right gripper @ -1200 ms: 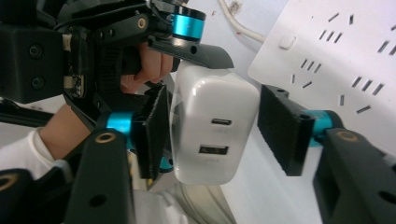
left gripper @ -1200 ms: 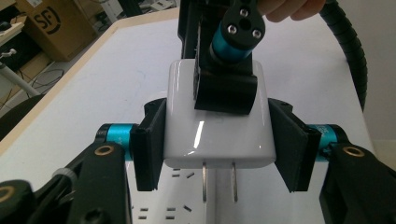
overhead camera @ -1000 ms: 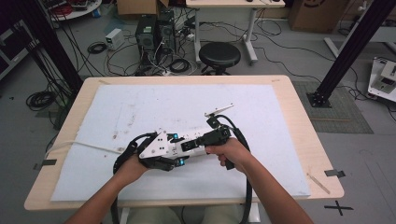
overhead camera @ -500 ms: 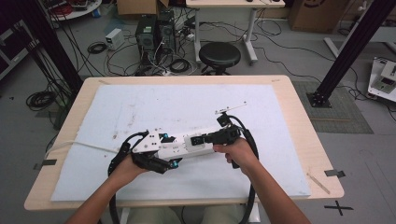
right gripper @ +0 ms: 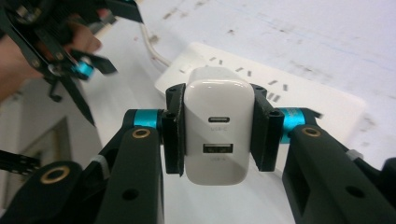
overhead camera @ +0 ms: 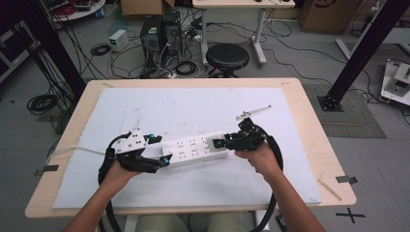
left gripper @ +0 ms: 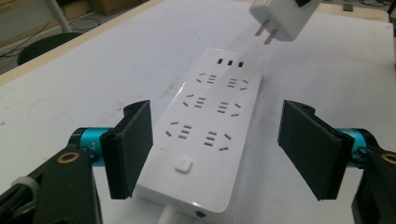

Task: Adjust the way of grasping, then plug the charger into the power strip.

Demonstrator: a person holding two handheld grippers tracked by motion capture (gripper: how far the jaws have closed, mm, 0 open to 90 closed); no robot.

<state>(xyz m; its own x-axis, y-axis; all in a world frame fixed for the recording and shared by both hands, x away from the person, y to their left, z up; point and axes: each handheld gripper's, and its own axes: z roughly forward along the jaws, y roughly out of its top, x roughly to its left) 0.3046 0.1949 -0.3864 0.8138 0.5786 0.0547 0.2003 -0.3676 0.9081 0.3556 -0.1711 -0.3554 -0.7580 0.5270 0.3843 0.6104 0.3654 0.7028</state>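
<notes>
A white charger (right gripper: 215,130) sits clamped between the jaws of my right gripper (right gripper: 215,135), its two ports facing the camera. In the left gripper view its two prongs (left gripper: 262,33) hang above the far end of the white power strip (left gripper: 205,121) — near, but not yet in any socket. The strip lies flat on the white mat (overhead camera: 193,111), near the table's front edge, its sockets all vacant. My left gripper (left gripper: 219,149) has its jaws apart, one on each side of the strip's switch end, neither pad pressing it. I judge the charger is picked up and carried over; left to do — line up the prongs and push them in.
</notes>
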